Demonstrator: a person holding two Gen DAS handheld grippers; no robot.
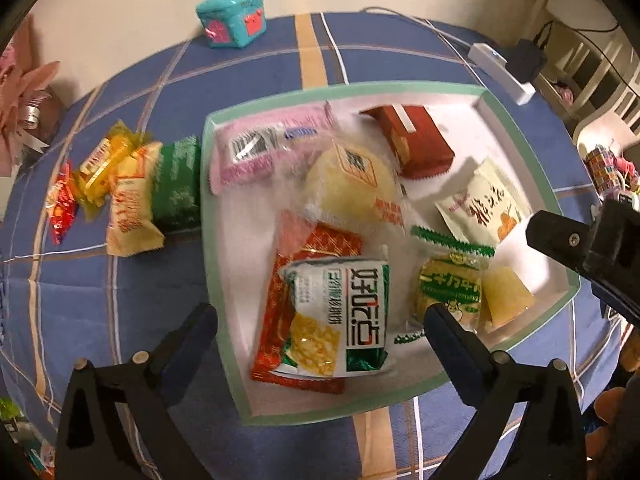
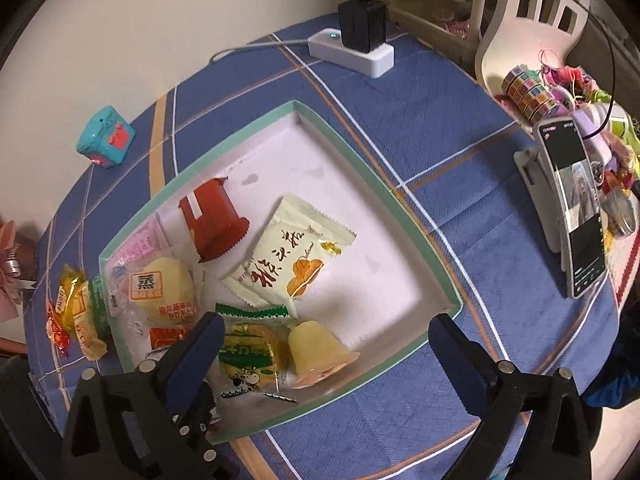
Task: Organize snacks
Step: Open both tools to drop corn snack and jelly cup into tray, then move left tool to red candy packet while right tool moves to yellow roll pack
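A shallow white box with a green rim point(image 1: 208, 216) point(image 2: 400, 204) sits on the blue plaid tablecloth and holds several snacks: a white-green packet point(image 1: 344, 316) on a red-orange packet point(image 1: 312, 240), a pink packet point(image 1: 260, 144), a yellow bun point(image 1: 352, 184) point(image 2: 164, 288), a red packet point(image 1: 416, 140) point(image 2: 212, 220), a cream packet point(image 1: 480, 200) point(image 2: 284, 252), a green-yellow cake point(image 1: 448, 288) point(image 2: 248, 356) and a jelly cup point(image 1: 506, 296) point(image 2: 316, 352). My left gripper point(image 1: 320, 320) is open and empty above the white-green packet. My right gripper point(image 2: 324, 328) is open and empty above the jelly cup; it also shows in the left wrist view point(image 1: 592, 248).
Several snacks lie in a row left of the box: green point(image 1: 178, 184), cream-orange point(image 1: 132, 208), yellow point(image 1: 106, 164) and red point(image 1: 62, 204). A teal toy box point(image 1: 234, 16) point(image 2: 106, 136) stands by the wall. A power strip with charger point(image 2: 356, 44) and a phone on a stand point(image 2: 572, 208) are on the right.
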